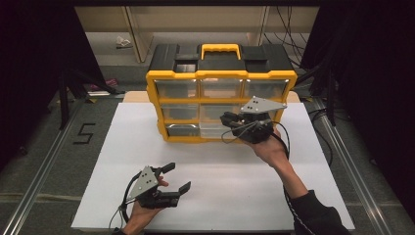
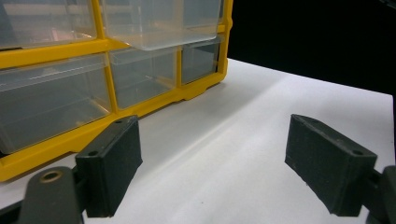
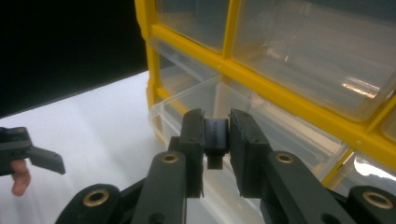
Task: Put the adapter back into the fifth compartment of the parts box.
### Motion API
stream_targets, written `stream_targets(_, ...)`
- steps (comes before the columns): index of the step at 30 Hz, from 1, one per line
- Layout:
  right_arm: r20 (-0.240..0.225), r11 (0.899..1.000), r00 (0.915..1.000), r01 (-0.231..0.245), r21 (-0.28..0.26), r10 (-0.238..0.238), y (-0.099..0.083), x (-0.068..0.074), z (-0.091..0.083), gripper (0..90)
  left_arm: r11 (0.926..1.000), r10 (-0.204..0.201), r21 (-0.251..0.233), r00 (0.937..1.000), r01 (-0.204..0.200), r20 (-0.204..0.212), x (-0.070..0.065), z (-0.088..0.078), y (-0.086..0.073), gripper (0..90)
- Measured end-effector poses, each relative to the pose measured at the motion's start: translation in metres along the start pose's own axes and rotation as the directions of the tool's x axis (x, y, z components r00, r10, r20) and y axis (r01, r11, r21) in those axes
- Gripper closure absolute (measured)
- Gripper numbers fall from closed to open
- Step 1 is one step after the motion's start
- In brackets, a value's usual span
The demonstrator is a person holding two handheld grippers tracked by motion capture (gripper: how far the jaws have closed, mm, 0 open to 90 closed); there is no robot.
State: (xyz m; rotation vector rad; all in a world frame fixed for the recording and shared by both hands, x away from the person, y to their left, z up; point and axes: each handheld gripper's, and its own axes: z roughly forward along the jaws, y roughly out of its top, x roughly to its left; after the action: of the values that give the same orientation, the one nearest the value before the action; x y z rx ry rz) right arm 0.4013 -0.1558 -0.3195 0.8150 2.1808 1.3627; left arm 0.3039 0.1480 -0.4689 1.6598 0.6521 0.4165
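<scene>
A yellow and black organiser (image 1: pixel 220 78) with clear drawers stands at the back of the white board (image 1: pixel 210 171). One clear drawer (image 1: pixel 211 129) in its middle column is pulled out. My right gripper (image 1: pixel 226 119) hovers at that drawer, shut on a small black block (image 3: pixel 217 140) held just over the drawer's rim (image 3: pixel 187 98). My left gripper (image 1: pixel 177 177) rests low near the board's front left, open with nothing between its pads (image 2: pixel 112 168). The organiser's yellow frame (image 2: pixel 56 51) lies ahead of it.
The board has wide bare room between the left gripper and the organiser. Metal rails (image 1: pixel 44 161) run along both sides of the table. Cables (image 1: pixel 288 29) hang behind the organiser, and dark curtains (image 1: pixel 29 73) close off both sides.
</scene>
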Motion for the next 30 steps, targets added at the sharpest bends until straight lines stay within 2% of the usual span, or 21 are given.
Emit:
stream_targets(16, 0.018, 0.999, 0.9995, -0.028, 0.024, 0.028, 0.009, -0.011, 0.017, 76.4, 1.0000, 0.001, -0.002, 1.0000, -0.001, -0.001, 0.000, 0.000, 0.000, 18.0)
stream_targets(25, 0.028, 0.999, 0.9994, -0.022, 0.034, 0.021, 0.013, -0.011, 0.022, 76.3, 1.0000, 0.001, -0.001, 1.0000, -0.001, 0.000, 0.000, 0.000, 0.000, 18.0)
stream_targets(30, 0.037, 0.997, 0.9993, -0.011, 0.070, 0.008, 0.013, -0.010, 0.028, 75.0, 1.0000, 0.001, -0.001, 1.0000, -0.001, 0.002, 0.000, 0.000, 0.000, 18.0)
